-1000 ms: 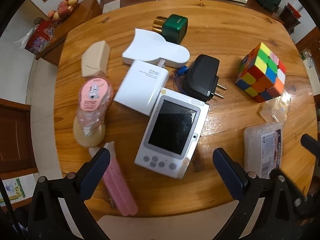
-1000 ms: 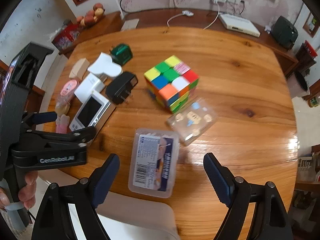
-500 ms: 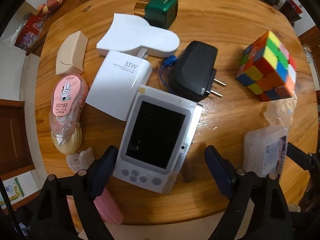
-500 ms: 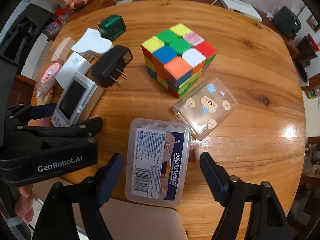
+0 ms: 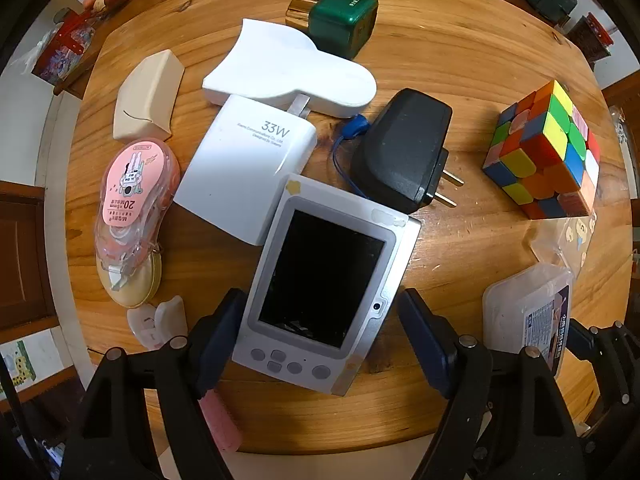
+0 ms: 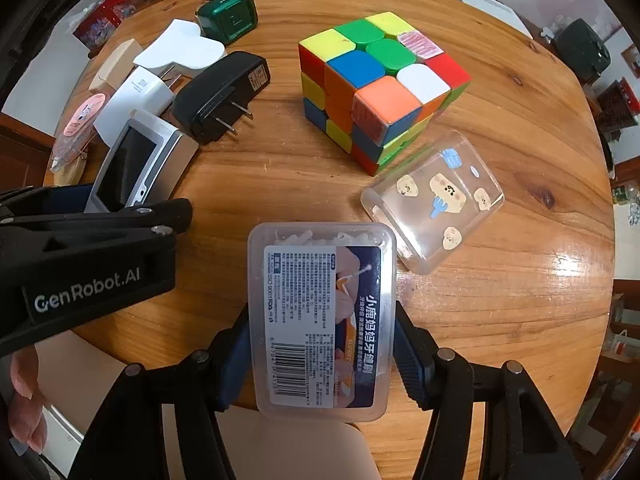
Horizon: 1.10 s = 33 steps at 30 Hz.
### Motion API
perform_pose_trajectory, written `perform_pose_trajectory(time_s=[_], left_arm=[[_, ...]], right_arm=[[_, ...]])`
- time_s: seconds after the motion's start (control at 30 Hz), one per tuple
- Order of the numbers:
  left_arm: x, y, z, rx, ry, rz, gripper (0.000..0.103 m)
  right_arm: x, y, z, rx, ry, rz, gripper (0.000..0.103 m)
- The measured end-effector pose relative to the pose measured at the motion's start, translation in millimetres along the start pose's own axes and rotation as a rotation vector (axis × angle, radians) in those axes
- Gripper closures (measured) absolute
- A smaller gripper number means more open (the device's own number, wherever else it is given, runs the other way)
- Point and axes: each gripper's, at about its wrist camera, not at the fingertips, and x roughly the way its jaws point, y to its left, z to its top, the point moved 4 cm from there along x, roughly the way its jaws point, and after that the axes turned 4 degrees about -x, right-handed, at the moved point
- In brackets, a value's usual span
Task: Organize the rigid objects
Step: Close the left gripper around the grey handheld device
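Note:
A grey handheld device with a dark screen (image 5: 324,280) lies on the round wooden table (image 5: 460,60). My left gripper (image 5: 322,332) is open, its fingers on either side of the device's near end; the left finger touches it and a gap shows at the right. A clear plastic floss-pick box with a printed label (image 6: 320,320) lies at the table's near edge. My right gripper (image 6: 320,344) straddles it, both pads against its sides. The box also shows in the left wrist view (image 5: 528,316).
A white 33W charger (image 5: 248,172), black plug adapter (image 5: 404,148), white flat case (image 5: 288,68), green cube (image 5: 344,16), beige box (image 5: 148,96), pink tape dispenser (image 5: 132,196) and pink brush (image 5: 220,420) crowd the left. A colour cube (image 6: 380,80) and clear sticker box (image 6: 436,204) sit centre-right.
Both grippers have moved forward and down. The left fingers now flank the grey device. The right fingers have closed in onto the sides of the floss-pick box.

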Motion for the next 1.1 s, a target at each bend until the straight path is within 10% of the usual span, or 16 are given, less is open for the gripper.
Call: perform_pose_trajectory(time_s=[1.1], left_arm=[[-143.8, 3.9, -51.3, -0.061, -0.365, -0.063, 0.04]], right_arm=[[-147.8, -21.9, -21.4, 0.026, -0.438, 0.008, 0.041]])
